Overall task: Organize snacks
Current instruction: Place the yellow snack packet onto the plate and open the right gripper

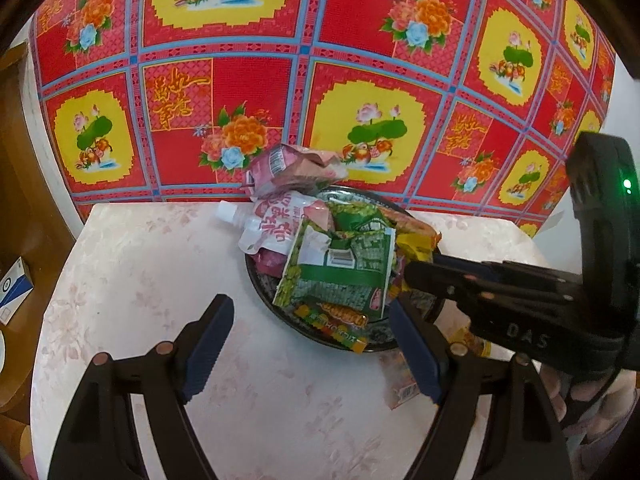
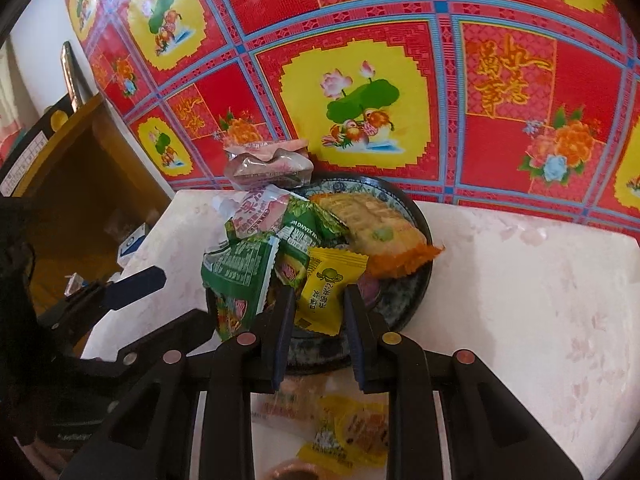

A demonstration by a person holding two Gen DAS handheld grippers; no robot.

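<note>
under the right gripper, half-hidden crinkly packets on the desk. clenched on a shiny yellow packet, just above the round dark plate heaped with snacks. left gripper released, holding nothing, plate just ahead.

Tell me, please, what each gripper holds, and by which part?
The right gripper pinches a yellow candy packet by its lower end, over the plate. The left gripper holds nothing.

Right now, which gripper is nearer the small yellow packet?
Right. The right gripper pinches the yellow packet over the plate; the left gripper stands open beside the plate.
</note>
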